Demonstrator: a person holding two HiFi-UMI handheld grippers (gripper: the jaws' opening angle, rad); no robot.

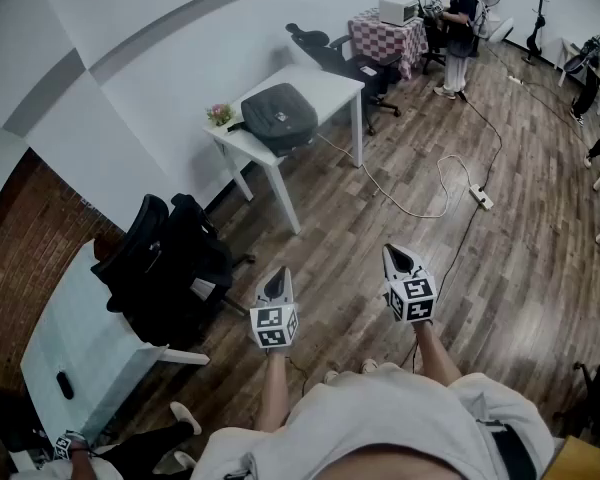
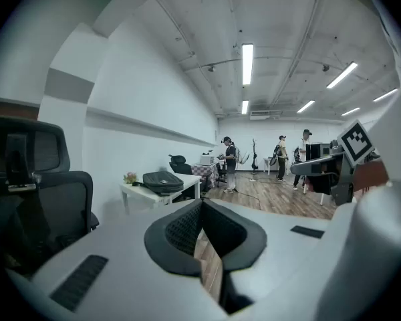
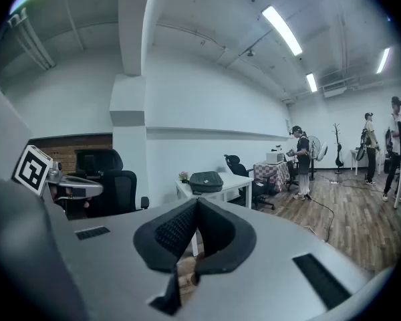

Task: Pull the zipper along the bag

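A dark grey bag [image 1: 278, 115] lies flat on a white table [image 1: 325, 90] against the wall, well ahead of me. The same bag [image 2: 163, 181] shows small in the left gripper view, and the bag [image 3: 207, 181] is also small in the right gripper view. My left gripper [image 1: 277, 286] and right gripper [image 1: 397, 260] are held side by side over the wooden floor, a few steps short of the table. Both are shut with nothing between the jaws. In its own view the left gripper [image 2: 200, 204] has its pads together, as has the right gripper [image 3: 196, 202].
Two black office chairs [image 1: 170, 263] stand at my left beside a second white table [image 1: 75, 338]. A white cable and power strip [image 1: 480, 199] lie on the floor ahead. A small flower pot [image 1: 219, 115] sits by the bag. People stand at the far end [image 1: 461, 23].
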